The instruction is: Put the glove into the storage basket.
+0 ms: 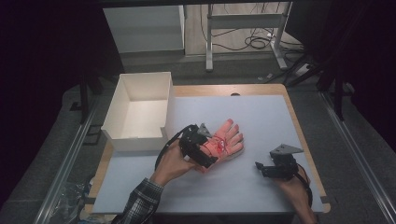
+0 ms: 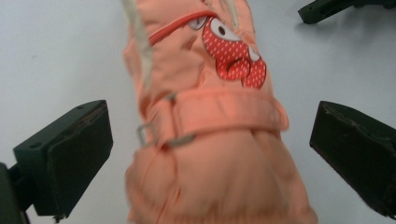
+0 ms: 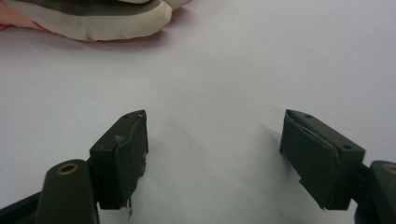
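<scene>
The orange ski glove point(image 1: 226, 140) lies flat on the white table mat point(image 1: 261, 116), just right of the open white cardboard box point(image 1: 140, 109). The left gripper point(image 2: 210, 144) straddles the glove's cuff, jaws apart, pads clear of the fabric on both sides. The right gripper point(image 3: 212, 149) sits on the mat right of the glove, well apart from it, jaws spread with nothing between them

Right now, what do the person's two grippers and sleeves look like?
Both the left gripper and the right gripper are black, each topped by a grey three-cornered plate, with blocky dark-padded jaws. A black cable loops from the left one. The left forearm wears a plaid sleeve.
</scene>
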The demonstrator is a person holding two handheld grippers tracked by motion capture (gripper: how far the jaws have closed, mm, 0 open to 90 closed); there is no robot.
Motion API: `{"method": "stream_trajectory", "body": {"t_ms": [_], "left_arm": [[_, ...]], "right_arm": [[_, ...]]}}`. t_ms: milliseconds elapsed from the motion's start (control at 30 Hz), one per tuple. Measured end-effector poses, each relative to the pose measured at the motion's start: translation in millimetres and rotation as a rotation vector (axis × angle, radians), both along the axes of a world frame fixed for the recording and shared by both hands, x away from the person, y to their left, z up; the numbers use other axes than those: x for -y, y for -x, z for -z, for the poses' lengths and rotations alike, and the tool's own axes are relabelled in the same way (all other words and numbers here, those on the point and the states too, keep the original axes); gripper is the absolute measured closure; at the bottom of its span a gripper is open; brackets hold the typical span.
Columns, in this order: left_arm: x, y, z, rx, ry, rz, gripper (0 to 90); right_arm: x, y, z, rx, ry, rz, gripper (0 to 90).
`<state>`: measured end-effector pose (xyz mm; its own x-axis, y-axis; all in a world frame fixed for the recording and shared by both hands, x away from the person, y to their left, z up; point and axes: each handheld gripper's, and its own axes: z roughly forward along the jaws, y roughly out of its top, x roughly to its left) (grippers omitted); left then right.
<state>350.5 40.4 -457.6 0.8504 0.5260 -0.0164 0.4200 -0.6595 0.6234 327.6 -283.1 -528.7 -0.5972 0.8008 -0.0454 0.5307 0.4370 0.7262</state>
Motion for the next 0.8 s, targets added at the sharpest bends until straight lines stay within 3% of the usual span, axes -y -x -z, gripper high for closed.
{"method": "stream_trajectory", "body": {"t_ms": [133, 433, 533, 633, 800], "left_arm": [[13.2, -9.0, 8.4, 0.008, -0.046, -0.002, 0.0], [18.2, -21.3, 25.6, -0.06, -0.022, 0.038, 0.0], [25.5, -14.3, 32.0, -0.038, -0.116, 0.065, 0.0], [27.7, -11.6, 34.4, -0.007, -0.15, 0.025, 0.0], [20.5, -18.7, 41.2, -0.018, -0.149, -0.007, 0.7]], "right_arm": [[0.4, -0.2, 0.3, 0.0, -0.001, -0.005, 23.1], [0.5, -0.2, 0.7, 0.0, -0.004, -0.005, 22.8], [0.5, -0.2, 0.8, -0.001, -0.005, -0.005, 22.7], [0.6, -0.2, 0.8, -0.002, -0.006, -0.005, 22.7], [0.6, -0.2, 0.9, -0.001, -0.005, -0.007, 22.7]]}}
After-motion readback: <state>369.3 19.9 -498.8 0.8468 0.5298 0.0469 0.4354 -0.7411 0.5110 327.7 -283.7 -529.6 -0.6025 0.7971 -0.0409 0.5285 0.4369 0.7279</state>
